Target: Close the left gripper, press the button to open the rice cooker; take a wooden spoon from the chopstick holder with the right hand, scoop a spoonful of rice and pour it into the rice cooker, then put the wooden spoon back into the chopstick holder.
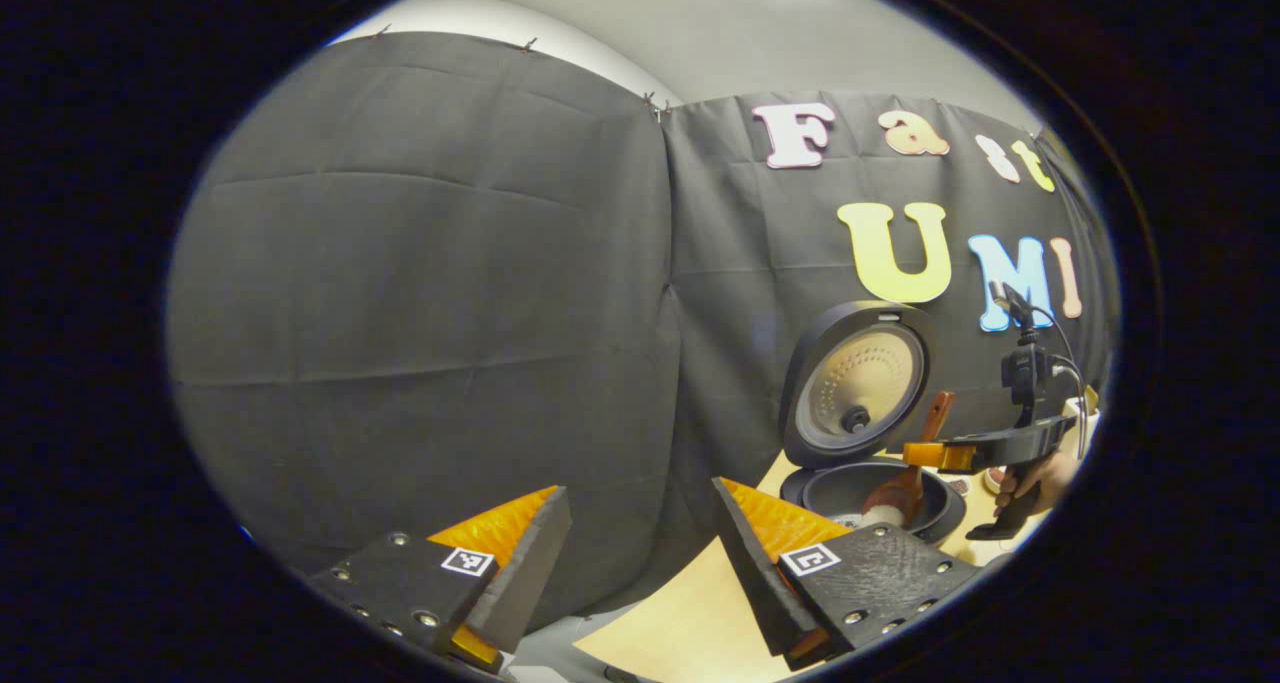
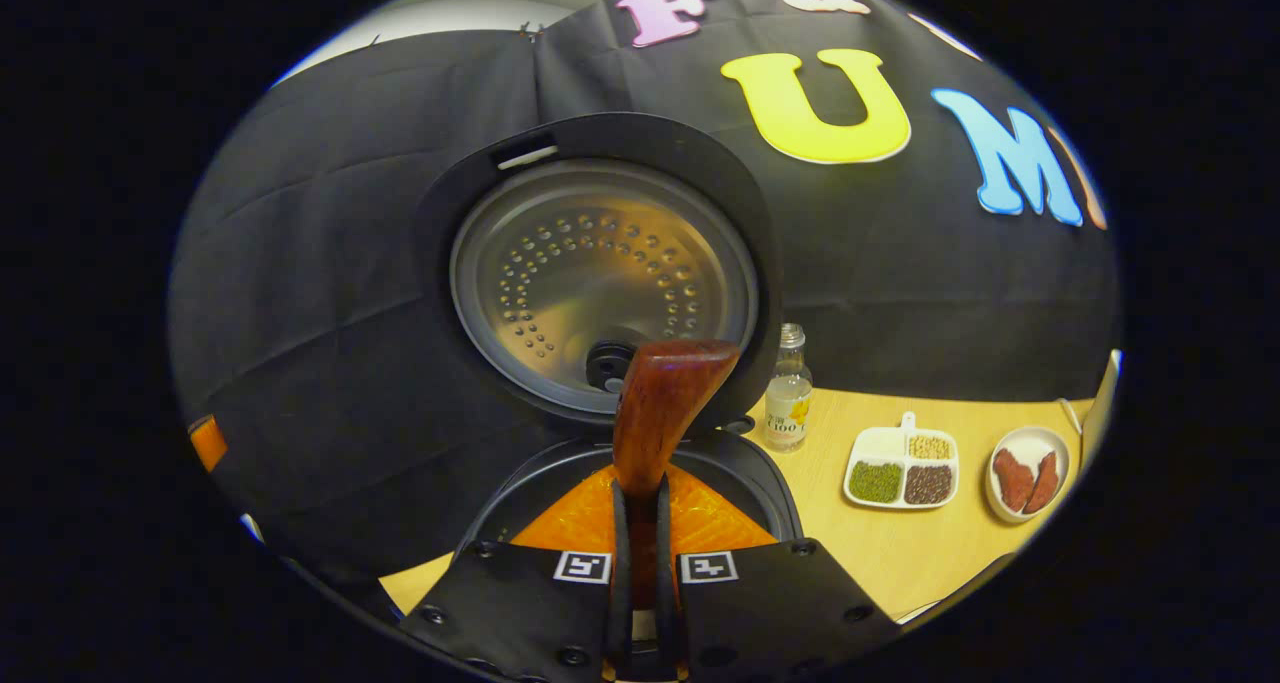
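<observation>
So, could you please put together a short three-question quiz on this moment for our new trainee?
1. True or false: the rice cooker lid is shut.
2. What does the right hand-held gripper clamp? A) glass bottle B) wooden spoon C) divided dish
3. Fill in: the left hand-held gripper is ____, holding nothing.

Key: 1 false, the lid stands raised; 2 B; 3 open.

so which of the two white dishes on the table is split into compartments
The rectangular tray, nearer the bottle: three sections of green, pale and dark grains. The round bowl beside it is undivided, holding reddish pieces.
</observation>
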`<state>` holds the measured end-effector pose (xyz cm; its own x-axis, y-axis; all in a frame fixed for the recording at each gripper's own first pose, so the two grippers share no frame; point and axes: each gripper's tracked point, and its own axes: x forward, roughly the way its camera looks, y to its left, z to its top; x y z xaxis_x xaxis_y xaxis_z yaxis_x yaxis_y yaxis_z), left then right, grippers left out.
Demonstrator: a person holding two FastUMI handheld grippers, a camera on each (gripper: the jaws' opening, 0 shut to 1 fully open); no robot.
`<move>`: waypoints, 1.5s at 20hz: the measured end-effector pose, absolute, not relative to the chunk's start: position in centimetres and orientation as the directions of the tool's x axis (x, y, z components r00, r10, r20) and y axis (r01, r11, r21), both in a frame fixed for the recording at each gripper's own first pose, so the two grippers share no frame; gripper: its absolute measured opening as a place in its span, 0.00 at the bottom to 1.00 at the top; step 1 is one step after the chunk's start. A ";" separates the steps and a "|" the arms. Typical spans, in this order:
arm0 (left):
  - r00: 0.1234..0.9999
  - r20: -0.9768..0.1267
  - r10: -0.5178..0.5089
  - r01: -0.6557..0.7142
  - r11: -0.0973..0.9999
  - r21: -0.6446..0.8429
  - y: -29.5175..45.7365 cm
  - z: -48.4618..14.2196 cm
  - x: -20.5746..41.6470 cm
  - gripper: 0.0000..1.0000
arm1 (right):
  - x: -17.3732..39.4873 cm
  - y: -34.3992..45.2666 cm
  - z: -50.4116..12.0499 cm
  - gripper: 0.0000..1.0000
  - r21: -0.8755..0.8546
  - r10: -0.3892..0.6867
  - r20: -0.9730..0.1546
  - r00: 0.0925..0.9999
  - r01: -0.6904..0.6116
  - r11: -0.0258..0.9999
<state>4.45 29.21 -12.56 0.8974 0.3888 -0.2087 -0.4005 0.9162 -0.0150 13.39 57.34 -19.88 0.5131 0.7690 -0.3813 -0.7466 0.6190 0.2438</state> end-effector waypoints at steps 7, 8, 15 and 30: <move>0.897 -0.210 0.389 -0.402 0.915 -0.022 29.3 -12.7 4.6 0.87 | 12.5 57.4 -17.4 0.12 -0.190 0.771 -0.272 0.576 -0.817 0.544; 0.897 -0.208 0.389 -0.402 0.915 -0.022 29.2 -12.7 4.5 0.87 | 12.3 57.5 -17.1 0.11 -0.246 0.777 -0.254 0.575 -0.816 0.523; 0.899 -0.200 0.391 -0.404 0.914 -0.027 29.5 -12.4 4.4 0.87 | 10.2 58.5 -15.8 0.11 -0.559 0.809 -0.164 0.564 -0.729 0.395; 0.928 -0.158 0.339 -0.346 0.938 -0.023 26.9 -10.2 6.6 0.88 | 14.9 52.5 -13.4 0.11 0.314 0.783 -0.236 0.576 -0.717 0.622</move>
<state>6.59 26.92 -10.21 0.9276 0.3385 -0.1581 -0.3462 0.9379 -0.0230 14.90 52.54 -13.37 0.5756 0.7830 -0.2358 -0.7175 0.6219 0.3137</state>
